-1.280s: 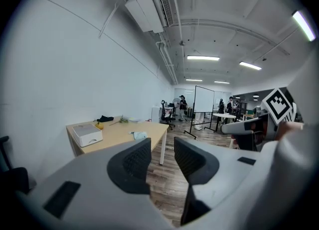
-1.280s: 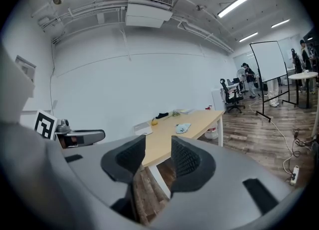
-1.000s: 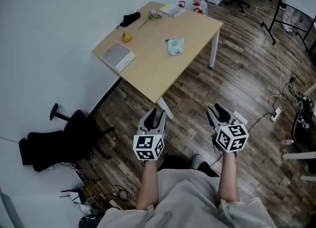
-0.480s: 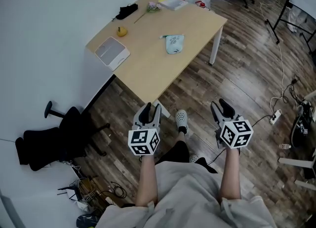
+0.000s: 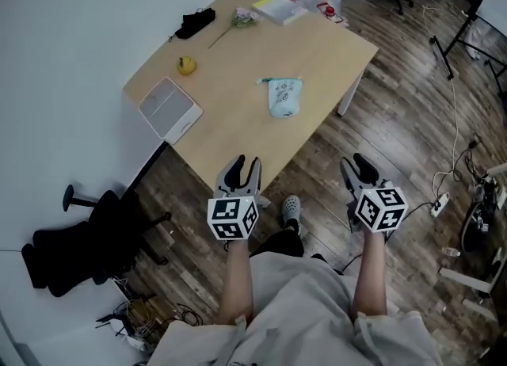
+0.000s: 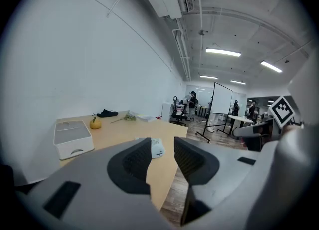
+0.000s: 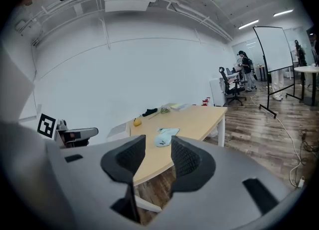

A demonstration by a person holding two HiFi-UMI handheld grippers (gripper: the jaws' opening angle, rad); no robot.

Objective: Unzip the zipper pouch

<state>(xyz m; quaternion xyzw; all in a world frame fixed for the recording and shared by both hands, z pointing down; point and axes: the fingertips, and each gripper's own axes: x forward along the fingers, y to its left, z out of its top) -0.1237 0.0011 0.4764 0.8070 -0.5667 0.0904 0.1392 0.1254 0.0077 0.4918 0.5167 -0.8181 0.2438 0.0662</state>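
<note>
Table (image 5: pixel 238 119): nearer than a second ago. Its near corner now lies just ahead of the left gripper (image 5: pixel 242 168), where floor separated them before.
Zipper pouch (image 5: pixel 284 97): closer to both grippers.
Right gripper (image 5: pixel 358 166): carried forward level with the left, over the floor beside the table's edge.

Cool, even light comes from ceiling strips (image 6: pixel 223 52) up ahead of the left gripper (image 6: pixel 162 149), so shadows are soft. Both gripper views bow like a fisheye and go black at the corners; the head view is crisp, a touch dim.
</note>
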